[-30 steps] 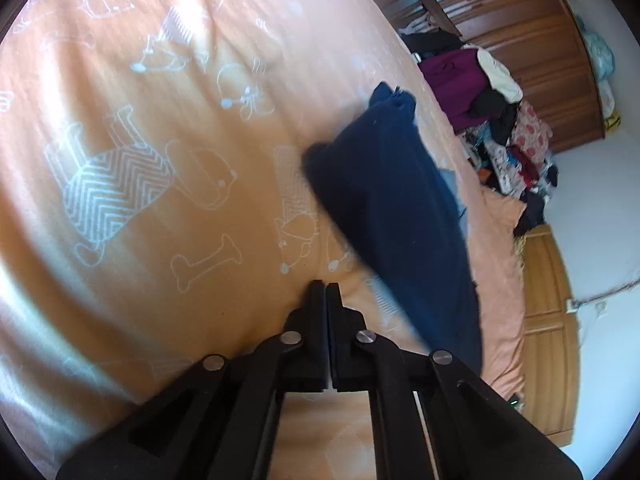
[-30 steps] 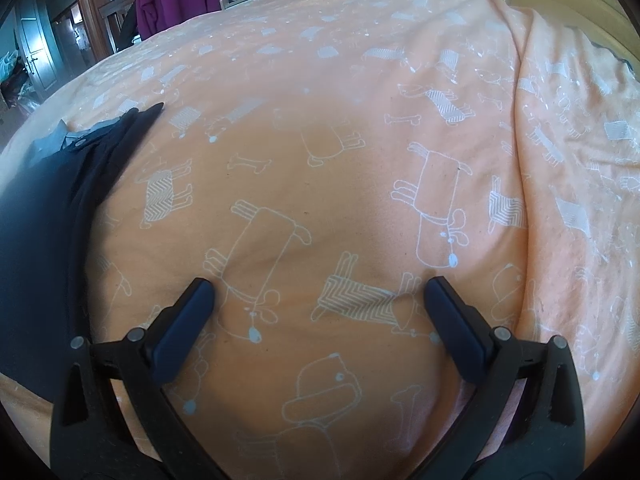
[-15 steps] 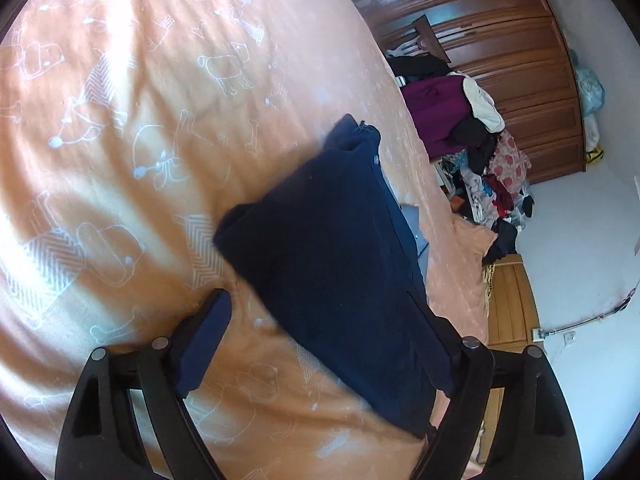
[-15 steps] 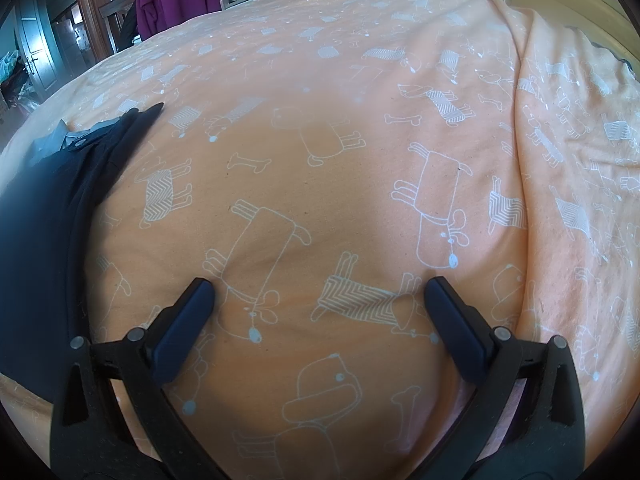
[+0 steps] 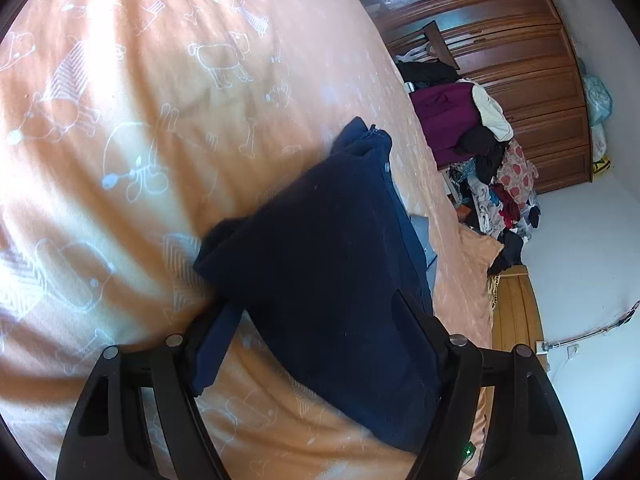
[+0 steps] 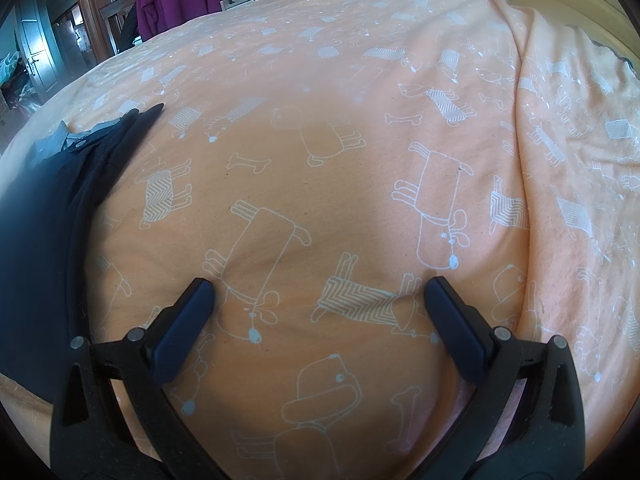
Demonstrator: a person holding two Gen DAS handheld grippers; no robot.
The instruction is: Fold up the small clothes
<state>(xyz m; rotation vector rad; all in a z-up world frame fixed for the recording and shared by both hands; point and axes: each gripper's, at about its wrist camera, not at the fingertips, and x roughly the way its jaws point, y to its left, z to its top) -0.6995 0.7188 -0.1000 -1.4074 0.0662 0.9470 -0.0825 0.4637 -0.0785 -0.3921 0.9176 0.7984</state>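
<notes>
A folded dark blue garment [image 5: 328,280] lies on an orange bedsheet [image 5: 160,160] printed with white dogs and bones. Seen from the left claw [image 5: 316,316], the garment stretches straight ahead and a little to the right, its near part lying between the two fingers and its far end with a snap button [image 5: 386,167] well ahead. To the left of this claw the sheet runs wide and bare. To the right the bed's edge [image 5: 476,272] is close beyond the garment, and past it stand a pile of clothes [image 5: 488,184] and a brown wardrobe [image 5: 532,92]; a wooden bed frame [image 5: 516,312] shows just right of the right finger.

From the right claw [image 6: 320,312] the sheet is bare ahead and to the right, rising in a long fold [image 6: 524,120] on the right side. The garment [image 6: 44,240] lies off to the left, apart from the left finger [image 6: 182,332], with a grey piece of cloth [image 6: 52,142] at its far end. Farther ahead, beyond the bed, hang a purple coat [image 6: 176,4] and other clothes.

The left claw is spread wide, a finger at each side of the garment's near part; the right one is partly hidden by the cloth, so whether it touches cannot be told. It grips nothing. The right claw is also spread wide, its fingertips pressed down on the sheet, which dimples around them, and it holds nothing.
</notes>
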